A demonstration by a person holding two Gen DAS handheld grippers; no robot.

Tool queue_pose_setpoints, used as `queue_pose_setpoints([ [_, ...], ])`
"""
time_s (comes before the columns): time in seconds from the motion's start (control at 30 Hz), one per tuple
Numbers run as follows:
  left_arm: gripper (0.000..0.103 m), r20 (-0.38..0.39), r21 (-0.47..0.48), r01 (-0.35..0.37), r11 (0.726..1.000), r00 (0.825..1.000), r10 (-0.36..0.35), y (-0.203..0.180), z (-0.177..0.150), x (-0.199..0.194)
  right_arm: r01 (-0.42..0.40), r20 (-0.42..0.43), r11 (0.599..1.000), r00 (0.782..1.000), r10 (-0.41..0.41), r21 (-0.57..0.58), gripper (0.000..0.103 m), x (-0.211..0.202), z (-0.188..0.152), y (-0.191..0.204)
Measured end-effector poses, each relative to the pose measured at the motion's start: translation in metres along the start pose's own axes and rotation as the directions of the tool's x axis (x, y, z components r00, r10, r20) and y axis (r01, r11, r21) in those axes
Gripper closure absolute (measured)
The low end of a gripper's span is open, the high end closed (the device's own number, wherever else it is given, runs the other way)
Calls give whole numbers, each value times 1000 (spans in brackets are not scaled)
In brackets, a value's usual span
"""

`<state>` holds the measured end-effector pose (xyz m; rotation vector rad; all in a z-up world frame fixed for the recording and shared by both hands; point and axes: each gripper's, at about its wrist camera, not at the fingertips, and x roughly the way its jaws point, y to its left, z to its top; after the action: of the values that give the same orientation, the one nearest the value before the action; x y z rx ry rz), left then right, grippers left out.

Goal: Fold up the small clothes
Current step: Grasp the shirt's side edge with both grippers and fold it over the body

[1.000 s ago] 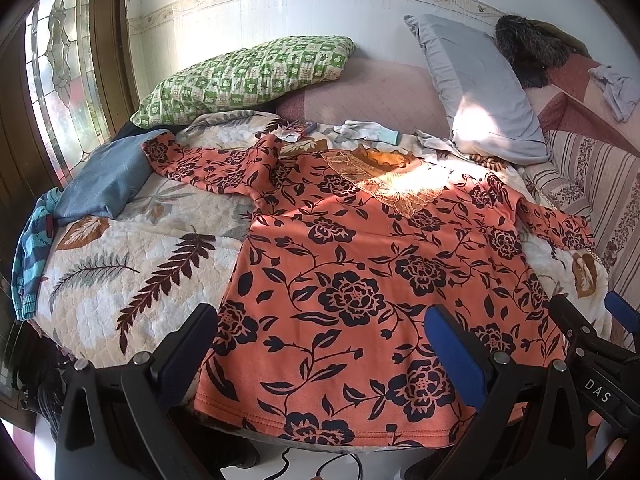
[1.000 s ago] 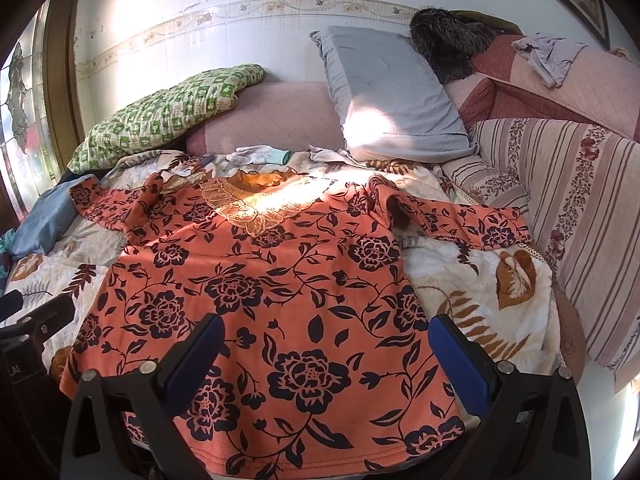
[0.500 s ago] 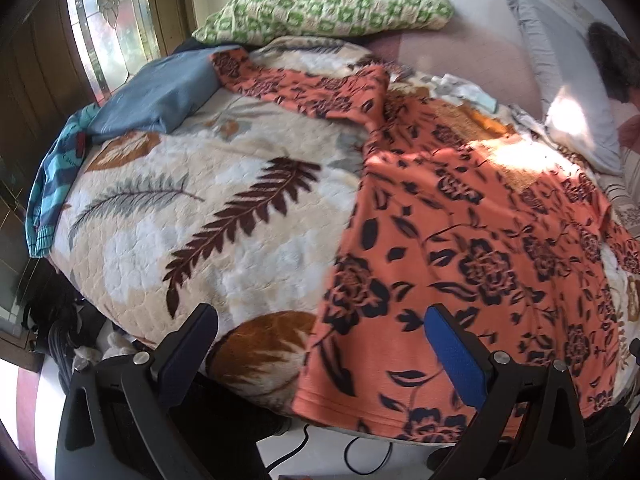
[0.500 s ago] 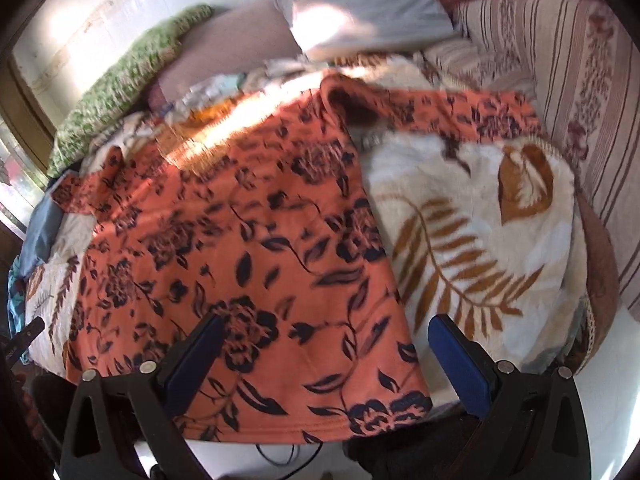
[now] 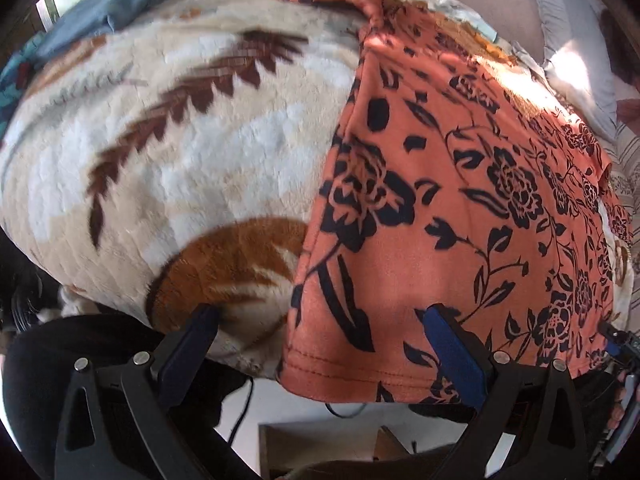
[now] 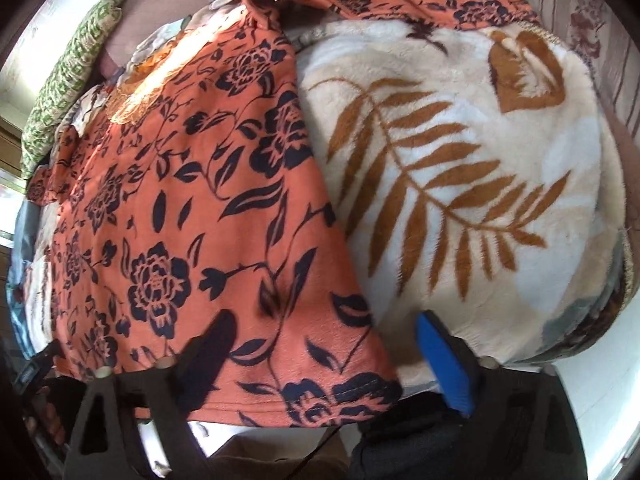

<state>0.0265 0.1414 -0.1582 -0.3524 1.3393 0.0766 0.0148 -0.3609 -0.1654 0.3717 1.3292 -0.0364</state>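
The step in hand looks like the first grasp for a fold: both grippers point steeply down at the near hem of the orange fleece top with a black flower print (image 5: 460,200), which lies spread flat on a bed under a cream plush blanket with brown leaf patterns (image 5: 192,152). The left gripper (image 5: 320,354) stands with jaws wide, straddling the top's near left hem corner — nothing pinched yet. The right gripper (image 6: 326,354) has its jaws closing around the near right hem corner, the cloth between them but the pads not yet pressing. Next, each should probably nip its corner firmly, then lift the hem toward the collar — evenly, so the fleece does not skew.
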Motion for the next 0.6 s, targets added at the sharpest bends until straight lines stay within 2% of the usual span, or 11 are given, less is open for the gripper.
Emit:
queue_pose_setpoints([
  [0.03,1,-34,-31,29,999,999,-30,5,-2,6,-25,-19,1000,999,25,14,71,1,-2,0],
  [0.1,8,-3,-65,37,997,999,-37,10,-6,2,-31,-13,999,999,31,8,72,-4,-4,2],
  [0.2,36,20,-69,-4,998,1000,5,12,-9,-4,-24,-23,1000,999,24,4,86,-4,-5,-2],
  [0.27,83,54,-46,4,999,999,-2,9,-11,-13,-8,-22,1000,1000,8,-21,92,-8,-6,-3],
  [0.3,92,63,-40,22,999,998,-20,7,-12,-17,10,-19,999,1000,-11,-48,92,-11,-7,0],
  [0.33,96,68,-35,59,998,996,-57,6,-11,-21,33,-13,996,999,-34,-79,93,-15,-9,3],
  [0.43,96,96,-1,48,999,994,-48,-6,-15,-28,65,0,990,998,-66,-122,93,-21,-11,11],
  [0.53,96,108,13,46,999,993,-47,-13,-15,-31,54,-11,992,998,-56,-112,92,-17,-8,11],
  [0.6,95,84,-7,36,999,996,-35,-8,-13,-25,33,-31,996,999,-35,-78,86,-11,-4,4],
])
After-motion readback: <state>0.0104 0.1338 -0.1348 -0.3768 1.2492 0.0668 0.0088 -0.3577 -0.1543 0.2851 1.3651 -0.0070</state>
